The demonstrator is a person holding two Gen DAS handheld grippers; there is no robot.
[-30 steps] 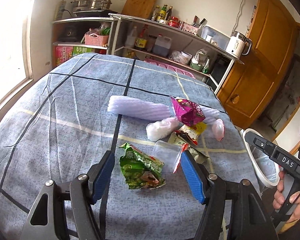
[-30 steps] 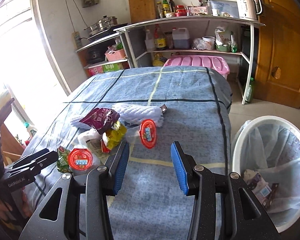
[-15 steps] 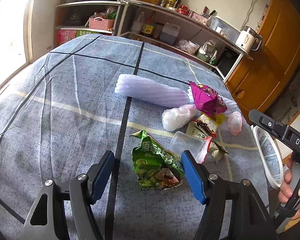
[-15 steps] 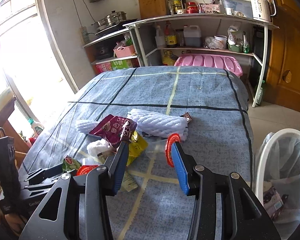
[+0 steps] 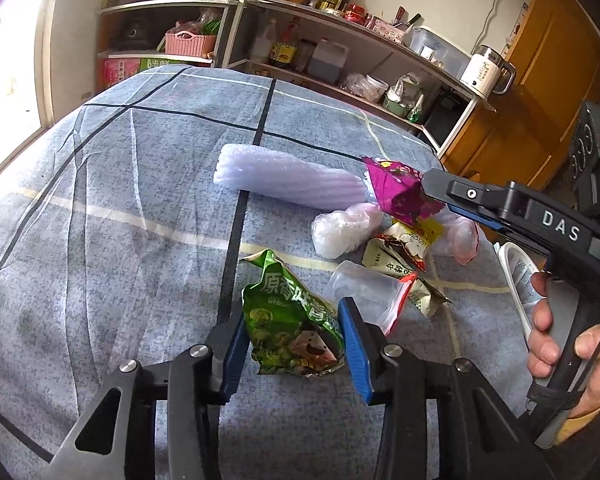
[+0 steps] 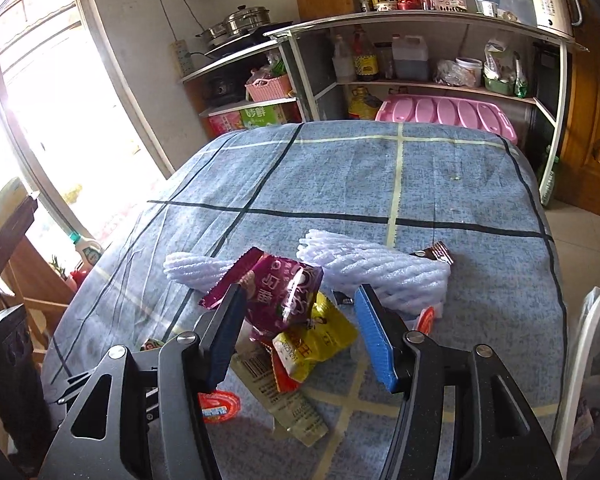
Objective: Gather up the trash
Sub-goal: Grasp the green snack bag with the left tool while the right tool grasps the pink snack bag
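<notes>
A crumpled green snack bag (image 5: 292, 316) lies on the blue checked cloth (image 5: 100, 208) between the open jaws of my left gripper (image 5: 292, 332), which straddles it without squeezing. My right gripper (image 6: 300, 312) is open around a magenta snack bag (image 6: 276, 292), which also shows in the left wrist view (image 5: 400, 192), with a yellow wrapper (image 6: 320, 340) under it. White foam sleeves (image 6: 380, 272) lie behind. A clear cup with a red lid (image 5: 364, 288) lies beside the green bag. The right gripper's body shows in the left view (image 5: 452, 196).
A white bin with a liner (image 6: 580, 360) stands at the table's right edge. Beige wrappers (image 6: 284, 396), a red lid (image 6: 216, 408) and crumpled clear plastic (image 5: 340, 228) lie in the pile. Shelves (image 6: 420, 80) with bottles stand behind the table; a wooden door (image 5: 540, 80) is right.
Both grippers moved forward and down. The left now straddles the green bag; the right moved left from the red-lidded cup to the magenta bag. Both stay open.
</notes>
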